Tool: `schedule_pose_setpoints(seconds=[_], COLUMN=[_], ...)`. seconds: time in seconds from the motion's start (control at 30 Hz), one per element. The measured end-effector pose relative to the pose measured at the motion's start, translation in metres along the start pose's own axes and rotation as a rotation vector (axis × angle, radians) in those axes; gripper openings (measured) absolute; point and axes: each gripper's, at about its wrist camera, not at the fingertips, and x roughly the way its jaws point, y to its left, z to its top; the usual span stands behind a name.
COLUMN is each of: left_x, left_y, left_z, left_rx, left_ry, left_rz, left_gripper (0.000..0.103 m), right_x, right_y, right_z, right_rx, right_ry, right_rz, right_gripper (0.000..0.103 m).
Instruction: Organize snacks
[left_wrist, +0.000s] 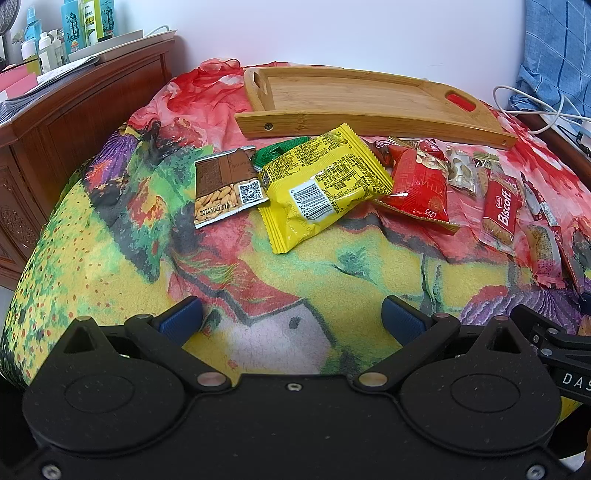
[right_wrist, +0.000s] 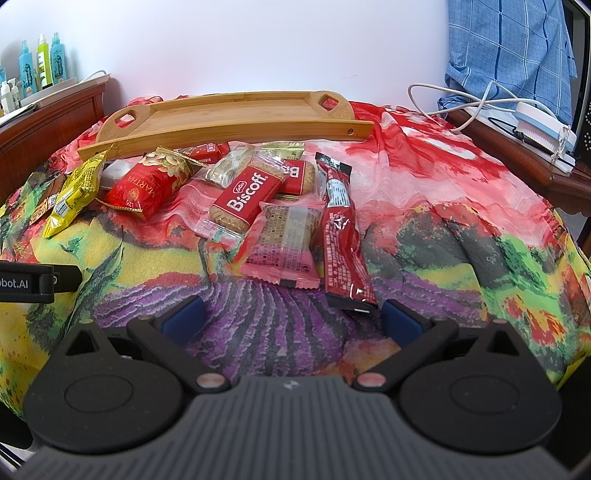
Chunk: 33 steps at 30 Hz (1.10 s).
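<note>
Grippers level above the blanket (left_wrist: 110, 236) — left gripper (left_wrist: 293, 319) and right gripper (right_wrist: 293, 319) spread wide, empty.

My work surface, draped in a bright floral cloth (left_wrist: 332, 273): a bamboo tray (left_wrist: 354, 99) lies at the far side, and just in front of it a row of snack packets, yellow packet (left_wrist: 325, 184) to red stick (right_wrist: 341, 229).

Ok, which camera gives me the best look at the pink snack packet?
The right wrist view: the pink snack packet lies whole and central, just ahead of the open fingers. The left wrist view catches it only at the far right edge, distorted and seen edge-on.
</note>
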Motion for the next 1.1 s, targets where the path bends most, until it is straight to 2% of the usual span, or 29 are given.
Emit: schedule_pose_setpoints(seconds=[0.83, 1.1], left_x=[-0.0003, -0.0035], left_y=[0.0005, -0.0006], left_z=[-0.001, -0.0032], left_rx=[0.005, 0.019], left_ry=[-0.007, -0.043], left_rz=[-0.001, -0.012], left_gripper=[0.103, 0.103], right_x=[0.0006, -0.0026], right_y=[0.0009, 0.0007], right_z=[0.0, -0.0019], right_rx=[0.002, 0.003], right_ry=[-0.004, -0.01], right_rz=[-0.001, -0.016], right_gripper=[0.103, 0.103])
